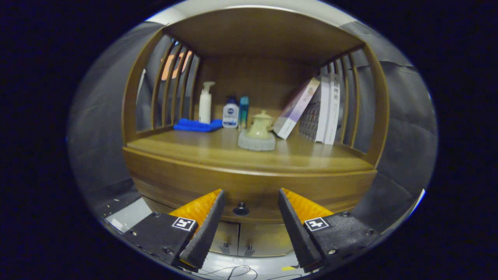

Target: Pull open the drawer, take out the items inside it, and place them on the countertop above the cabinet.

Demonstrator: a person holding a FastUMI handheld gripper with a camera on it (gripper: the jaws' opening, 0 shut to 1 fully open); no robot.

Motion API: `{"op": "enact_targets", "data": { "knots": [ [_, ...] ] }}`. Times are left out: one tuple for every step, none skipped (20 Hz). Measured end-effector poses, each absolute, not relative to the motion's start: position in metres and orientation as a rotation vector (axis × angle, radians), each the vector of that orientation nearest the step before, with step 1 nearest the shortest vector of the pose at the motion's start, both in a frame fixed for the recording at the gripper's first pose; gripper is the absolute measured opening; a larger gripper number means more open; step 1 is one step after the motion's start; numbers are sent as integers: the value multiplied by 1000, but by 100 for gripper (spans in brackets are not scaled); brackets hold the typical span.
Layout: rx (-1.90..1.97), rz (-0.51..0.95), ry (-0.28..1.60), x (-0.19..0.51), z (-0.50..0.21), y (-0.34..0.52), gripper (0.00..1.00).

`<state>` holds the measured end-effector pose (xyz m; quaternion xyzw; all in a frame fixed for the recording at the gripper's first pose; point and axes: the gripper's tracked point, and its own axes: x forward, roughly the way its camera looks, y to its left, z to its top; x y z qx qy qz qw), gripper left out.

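I've got the drawer (249, 190) dead ahead, shut flush in the front of the wooden cabinet (136, 116), and its small dark knob (241, 210) sits right in the gap between my fingers (208, 229), a touch closer to the left one. The gripper (251, 194) is spread wide, nothing held, both fingers apart from the knob and not touching the drawer front as far as I can tell. Just above the drawer runs the bench (218, 155), the cabinet's wooden top, sitting under a roofed alcove with slatted sides. On it, nearest me and about centre, I see a pale green teapot (260, 124) standing on a round grey pad (256, 142). Behind that to the left are a white pump bottle (205, 103), a small white bottle with a dark cap (230, 114) and a slim teal bottle (244, 112), lined up near the back wall, with a folded blue cloth (196, 125) lying beside the pump bottle. Over on the right a few books (325, 111) stand against the slats, one of them (293, 109) leaning sharply toward the teapot. Below the drawer I can make out two lower cabinet doors (241, 237) with small handles, and a thin cable (233, 270) on the pale floor beneath my fingers.
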<state>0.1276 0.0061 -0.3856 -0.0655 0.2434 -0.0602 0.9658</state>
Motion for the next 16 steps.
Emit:
{"op": "enact_targets", "data": {
  "knots": [
    [-110,-113,484,120,-369,5,87],
    [-90,-103,479,113,-351,4,87],
    [-75,-93,463,106,-330,1,87],
    [-68,-83,440,100,-308,0,87],
    [-68,-75,417,93,-289,-2,87],
    [-70,-70,399,85,-268,-5,87],
    [-72,-59,376,77,-247,-5,87],
    [-73,-48,346,70,-225,-5,87],
    [-81,-34,315,63,-203,-5,88],
    [-92,-27,286,56,-184,-5,88],
    [-106,-24,261,48,-165,-6,91],
    [-121,-34,238,39,-149,-8,93],
    [-133,-45,206,32,-131,-10,96],
    [-135,-44,170,26,-114,-8,97],
    [-126,-41,142,19,-101,-5,98],
    [-114,-33,122,13,-89,-5,98]
  ]
}}
